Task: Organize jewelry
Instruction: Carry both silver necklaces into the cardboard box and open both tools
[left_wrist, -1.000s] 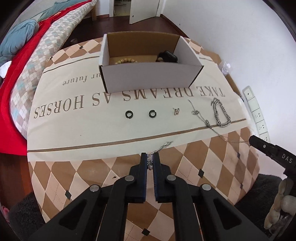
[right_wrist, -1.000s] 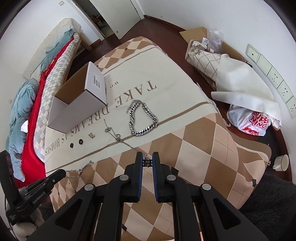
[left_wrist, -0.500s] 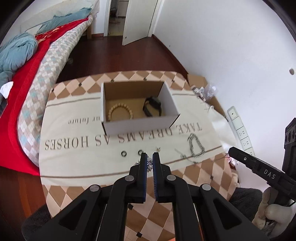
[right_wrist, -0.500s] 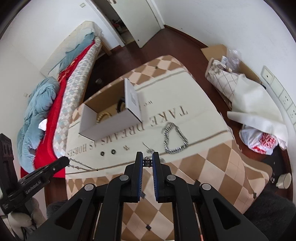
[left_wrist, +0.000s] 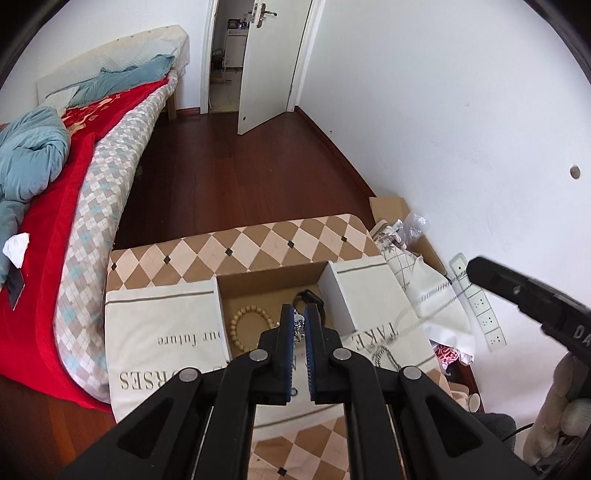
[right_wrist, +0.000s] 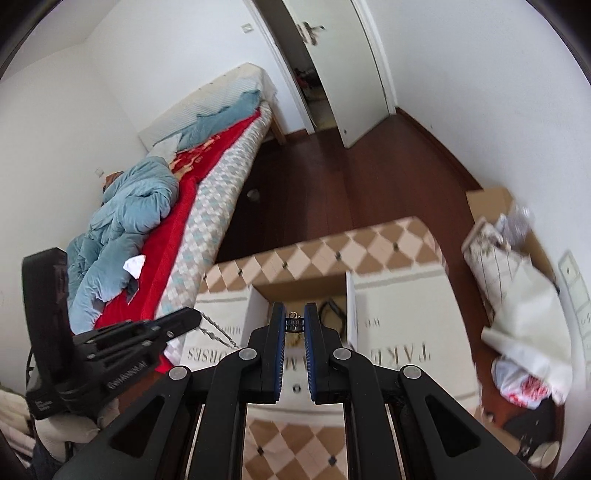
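Bed (left_wrist: 92, 177) runs along the left of the room, red blanket and a blue quilt on it, well left of the box. Open door (left_wrist: 273, 62) is far behind the box, across dark wood floor.

Worktop (left_wrist: 258, 243), under a diamond-pattern cloth with printed lettering, carries the box. Loose white cloth and a bag lie on the floor right of the box, by the wall sockets.

Cardboard box (left_wrist: 271, 280) sits open-topped at the worktop's middle, white outer walls, brown inside. In the box: a beaded bracelet (left_wrist: 243, 328) at the left, a black band (left_wrist: 312, 299) at the right, partly hidden behind my left jaws.

My left gripper (left_wrist: 300, 325) is above the box's near side, jaws shut on one end of a silver chain (right_wrist: 218, 332). My right gripper (right_wrist: 294, 325) is above the box's near wall too, jaws nearly closed, pinching the chain's clasp end; a small gold clasp shows at the tips. In the right wrist view the chain hangs off the left gripper's tip, left of the box; in the left wrist view a thin blurred line runs from the right gripper's tip toward the box's right wall.

On the worktop just in front of the box, right side: a chunky silver bracelet (left_wrist: 384, 356), mostly hidden behind my left gripper. One small ring (right_wrist: 295, 387) lies in front of the box, seen between my right fingers.
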